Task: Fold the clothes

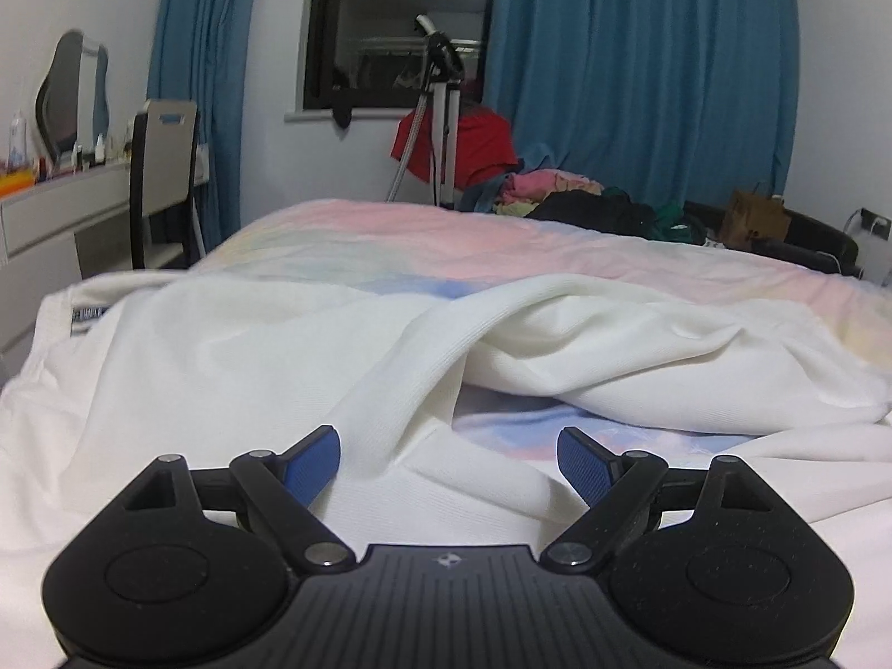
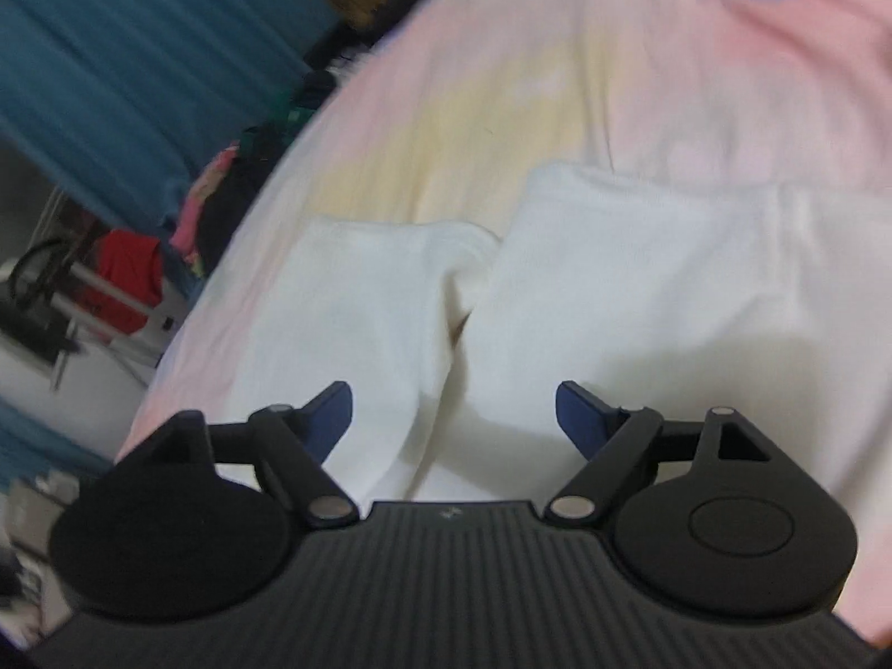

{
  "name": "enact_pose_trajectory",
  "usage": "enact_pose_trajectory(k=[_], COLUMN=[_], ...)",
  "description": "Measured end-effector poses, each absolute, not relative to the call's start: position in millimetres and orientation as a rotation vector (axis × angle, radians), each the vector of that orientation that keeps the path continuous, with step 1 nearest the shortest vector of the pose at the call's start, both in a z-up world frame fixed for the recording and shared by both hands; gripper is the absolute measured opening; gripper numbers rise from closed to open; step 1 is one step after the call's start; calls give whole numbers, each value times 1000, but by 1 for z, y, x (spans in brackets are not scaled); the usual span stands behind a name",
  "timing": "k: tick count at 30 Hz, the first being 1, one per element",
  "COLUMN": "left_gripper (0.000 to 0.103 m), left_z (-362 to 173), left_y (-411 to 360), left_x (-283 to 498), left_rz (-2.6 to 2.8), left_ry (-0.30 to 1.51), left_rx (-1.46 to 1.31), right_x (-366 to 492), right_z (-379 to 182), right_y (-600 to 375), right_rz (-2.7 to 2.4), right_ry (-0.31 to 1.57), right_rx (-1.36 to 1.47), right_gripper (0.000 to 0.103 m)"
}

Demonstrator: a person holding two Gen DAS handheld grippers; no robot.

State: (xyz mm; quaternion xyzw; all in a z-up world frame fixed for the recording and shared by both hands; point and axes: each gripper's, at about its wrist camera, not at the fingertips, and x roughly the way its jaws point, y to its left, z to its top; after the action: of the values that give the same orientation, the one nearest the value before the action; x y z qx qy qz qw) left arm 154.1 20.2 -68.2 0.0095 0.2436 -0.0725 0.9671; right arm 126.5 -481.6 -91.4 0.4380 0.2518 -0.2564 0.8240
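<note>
A white garment (image 1: 234,357) lies rumpled on the pastel bedsheet (image 1: 423,240), with a raised fold running across the middle and a label at its left edge. My left gripper (image 1: 449,465) hovers low over its near part, jaws wide apart, with a ridge of white cloth lying between the blue pads but not pinched. In the right wrist view the same white garment (image 2: 641,279) shows two flat folded parts side by side. My right gripper (image 2: 454,418) stands open just above them, and the pads press on nothing.
A heap of coloured clothes (image 1: 563,189) sits at the bed's far edge, with a red garment on a stand (image 1: 451,139) behind it. Blue curtains (image 1: 641,67) and a dark window fill the back wall. A chair (image 1: 161,178) and a white dresser stand at the left.
</note>
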Motion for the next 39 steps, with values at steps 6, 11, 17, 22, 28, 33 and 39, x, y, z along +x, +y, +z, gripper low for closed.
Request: enact_pose_trajectory(k=[6,11,17,22,28,33,39], left_gripper=[91,93,95,84,19,9,9], left_z=[-66,-43,-33,-53,-63,-45,-64], left_y=[15,12,-19,-38,-51,-64,-70], left_x=[161,210,297,356,353,275,177], left_rz=[-179,-247,-355,-405,-383,-391,-411], left_ry=[478,516,591,734,739,578,517], left_rx=[75,11,19,-79,-23,212,336], right_x=[133,159,168,157,164,164,170], right_z=[-64,-59,-76,-85,-99,-94,-86], right_y=[-428,-401,-416,-441,-446,-435,-420], right_rz=[-463,-378,-333,-364,-392,-362,-298], right_ry=[497,489,546,487,511,510,531], right_rx=[721,579,740,905,933,864,753], right_gripper=[82,81,81,82,83,83,83])
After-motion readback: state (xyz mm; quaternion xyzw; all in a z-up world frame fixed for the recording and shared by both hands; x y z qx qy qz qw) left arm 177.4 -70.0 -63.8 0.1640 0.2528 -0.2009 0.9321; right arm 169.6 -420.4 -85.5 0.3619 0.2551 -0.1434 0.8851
